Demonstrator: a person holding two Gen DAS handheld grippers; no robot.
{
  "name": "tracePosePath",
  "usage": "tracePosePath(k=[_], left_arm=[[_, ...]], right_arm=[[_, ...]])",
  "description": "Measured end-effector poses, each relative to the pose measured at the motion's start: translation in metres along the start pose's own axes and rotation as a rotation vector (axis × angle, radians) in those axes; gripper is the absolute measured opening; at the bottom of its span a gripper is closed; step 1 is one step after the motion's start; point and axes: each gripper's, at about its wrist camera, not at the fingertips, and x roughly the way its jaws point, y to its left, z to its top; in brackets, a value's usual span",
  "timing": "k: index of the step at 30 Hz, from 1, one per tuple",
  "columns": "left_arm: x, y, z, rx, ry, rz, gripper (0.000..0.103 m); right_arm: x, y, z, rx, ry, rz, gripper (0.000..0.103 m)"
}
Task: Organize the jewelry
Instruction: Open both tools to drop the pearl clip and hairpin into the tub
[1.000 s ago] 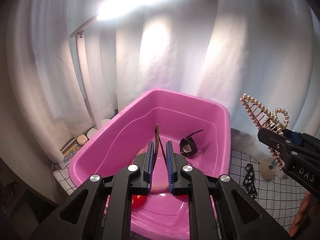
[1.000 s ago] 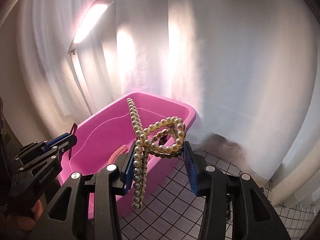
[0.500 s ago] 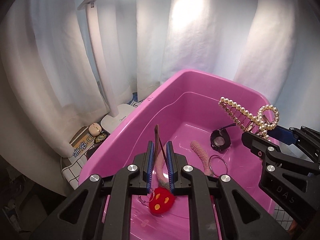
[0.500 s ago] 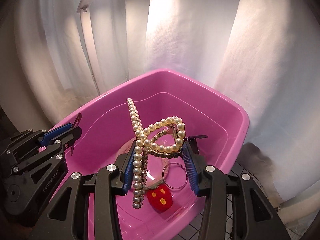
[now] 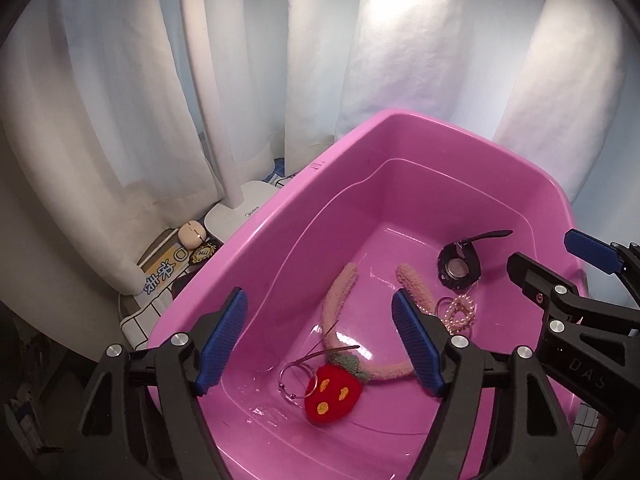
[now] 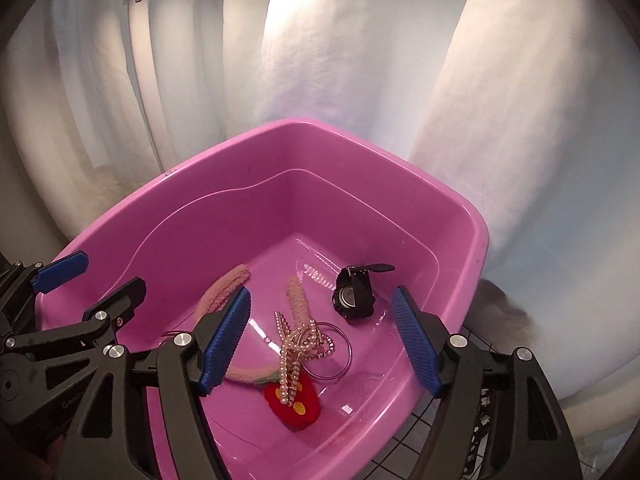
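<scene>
— Your left gripper?
— Spread wide, gripping nothing, above the glossy pink plastic tub.
— The right gripper?
— Also gaping, empty — the pearl-beaded hair claw lies on the tub floor, across the fuzzy pink headband, near the black watch.

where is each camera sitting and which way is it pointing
Left wrist: sits on the left tool, looking forward and down into the pink basin; its own open blue-padded fingers show, with the right tool at the right edge.
Right wrist: sits on the right tool, looking down into the basin from its other side; its open fingers show, with the left tool at the left edge.
Shared: basin, black watch, pearl hair clip, strawberry headband, white curtain.
</scene>
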Motion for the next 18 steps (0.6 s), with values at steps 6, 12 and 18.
tracePosePath(k=[6,12,18], left_arm=[[-0.001,0.004,-0.001,-0.01,0.014,0.018,0.094],[-0.002,0.01,-0.001,-0.035,0.038,0.025,0.095],[-0.013,0.008,0.0,-0.028,0.018,0.036,0.095]], right_arm=[[-0.005,-0.01,-0.002,0.05,-0.01,0.008,0.07],[-0.015,-0.011,-0.005,0.068,-0.026,0.015,0.07],[-0.03,-0.011,-0.009,0.072,-0.052,0.015,0.07]])
